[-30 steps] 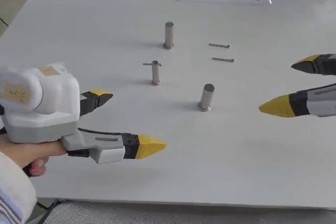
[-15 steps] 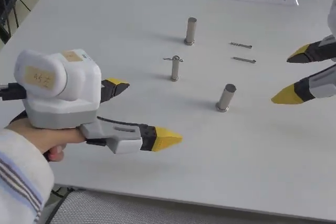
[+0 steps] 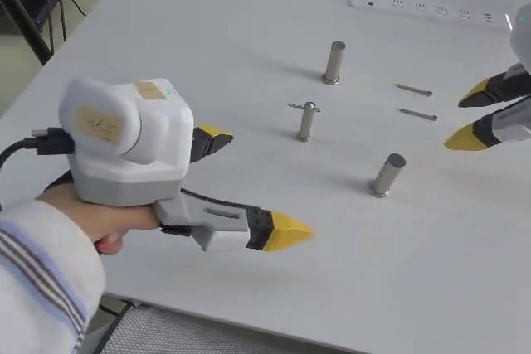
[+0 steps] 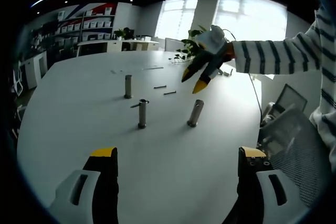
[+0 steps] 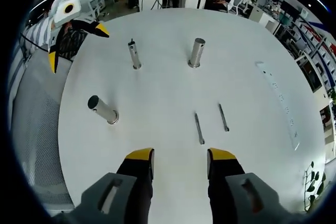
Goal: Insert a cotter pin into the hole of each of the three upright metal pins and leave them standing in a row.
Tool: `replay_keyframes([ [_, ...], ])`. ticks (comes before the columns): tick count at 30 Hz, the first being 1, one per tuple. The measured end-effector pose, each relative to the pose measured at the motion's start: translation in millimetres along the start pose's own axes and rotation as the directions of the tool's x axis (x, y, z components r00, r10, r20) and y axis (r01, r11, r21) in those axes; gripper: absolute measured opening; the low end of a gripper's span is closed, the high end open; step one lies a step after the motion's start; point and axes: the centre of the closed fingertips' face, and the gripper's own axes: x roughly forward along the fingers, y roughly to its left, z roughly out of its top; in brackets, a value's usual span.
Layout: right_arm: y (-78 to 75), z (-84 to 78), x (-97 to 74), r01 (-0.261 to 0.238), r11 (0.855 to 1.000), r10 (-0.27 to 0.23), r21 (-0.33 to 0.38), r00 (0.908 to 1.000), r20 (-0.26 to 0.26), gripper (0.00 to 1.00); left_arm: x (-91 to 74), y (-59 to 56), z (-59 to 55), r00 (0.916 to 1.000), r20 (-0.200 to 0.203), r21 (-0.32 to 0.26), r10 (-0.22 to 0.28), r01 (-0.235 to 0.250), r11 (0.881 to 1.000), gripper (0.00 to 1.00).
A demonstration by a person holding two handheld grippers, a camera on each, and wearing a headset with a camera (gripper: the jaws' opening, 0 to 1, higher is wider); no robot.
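Three upright metal pins stand on the white table: the far pin, the middle pin with a cotter pin through its top, and the near pin. Two loose cotter pins lie to their right. My right gripper hovers open just right of the loose pins, which lie just ahead of its jaws in the right gripper view. My left gripper is open and empty, held low in front of the pins.
A white power strip lies at the table's far edge. The table's near edge runs close under my left hand. A potted plant stands beyond the right gripper.
The head camera has swung left. My right gripper has moved away from the near pin toward the loose cotter pins, and its jaws look closer together. The left gripper holds its place.
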Motion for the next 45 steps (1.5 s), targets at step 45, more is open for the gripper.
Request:
replay_keyframes([
  [45, -24.5, 9.9, 49.3, -0.102, 0.989, 0.075, -0.102, 0.9677, -0.241, 0.01, 1.9, -1.0, -6.1, 0.9999, -0.001, -0.071, -0.013, 0.013, 0.997, 0.89],
])
